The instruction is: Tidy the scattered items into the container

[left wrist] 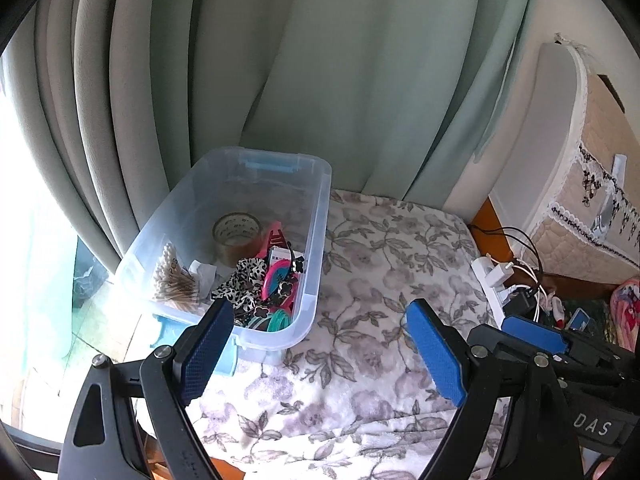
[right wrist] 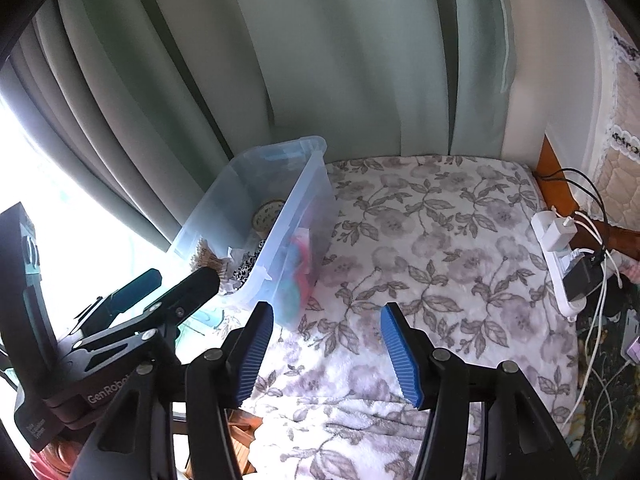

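Container [left wrist: 316, 248], the clear bin at centre-left on the floral blanket [left wrist: 400, 264], already holds tape roll [left wrist: 237, 232] and cotton swabs [left wrist: 174, 280], and with left gripper [left wrist: 320, 356] and right gripper [right wrist: 326, 352] both gaping empty, a careless nudge could tip it off that soft edge.

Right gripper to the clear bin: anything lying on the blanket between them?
Nothing. In the right wrist view, only bare floral blanket lies between the open right gripper and the clear bin. The left wrist view agrees.
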The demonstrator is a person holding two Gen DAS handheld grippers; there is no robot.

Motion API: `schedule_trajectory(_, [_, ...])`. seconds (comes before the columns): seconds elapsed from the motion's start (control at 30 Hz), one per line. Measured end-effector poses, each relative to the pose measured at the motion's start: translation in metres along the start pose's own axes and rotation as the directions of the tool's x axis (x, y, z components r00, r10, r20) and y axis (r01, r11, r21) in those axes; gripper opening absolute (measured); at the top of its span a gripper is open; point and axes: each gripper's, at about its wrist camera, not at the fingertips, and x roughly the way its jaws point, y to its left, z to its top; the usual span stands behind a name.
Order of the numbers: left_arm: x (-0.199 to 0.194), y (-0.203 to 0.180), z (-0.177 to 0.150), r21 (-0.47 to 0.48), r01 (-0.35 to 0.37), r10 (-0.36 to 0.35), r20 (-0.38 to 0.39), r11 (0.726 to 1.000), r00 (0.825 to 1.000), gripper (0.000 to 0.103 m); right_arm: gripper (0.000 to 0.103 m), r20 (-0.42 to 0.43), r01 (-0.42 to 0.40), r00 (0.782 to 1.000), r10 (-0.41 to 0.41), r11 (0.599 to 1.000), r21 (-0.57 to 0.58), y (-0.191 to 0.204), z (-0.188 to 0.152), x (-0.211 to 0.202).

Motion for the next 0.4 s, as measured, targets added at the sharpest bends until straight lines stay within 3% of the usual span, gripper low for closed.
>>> schedule_trajectory(0.4, [-0.0012,-0.0022,-0.0026,0.009,-0.012,0.012,0.015,1.000,1.000,0.089,0.060,-0.002,-0.012,1.000,0.012,1.000,0.004,-0.0004,-0.0016,0.0008])
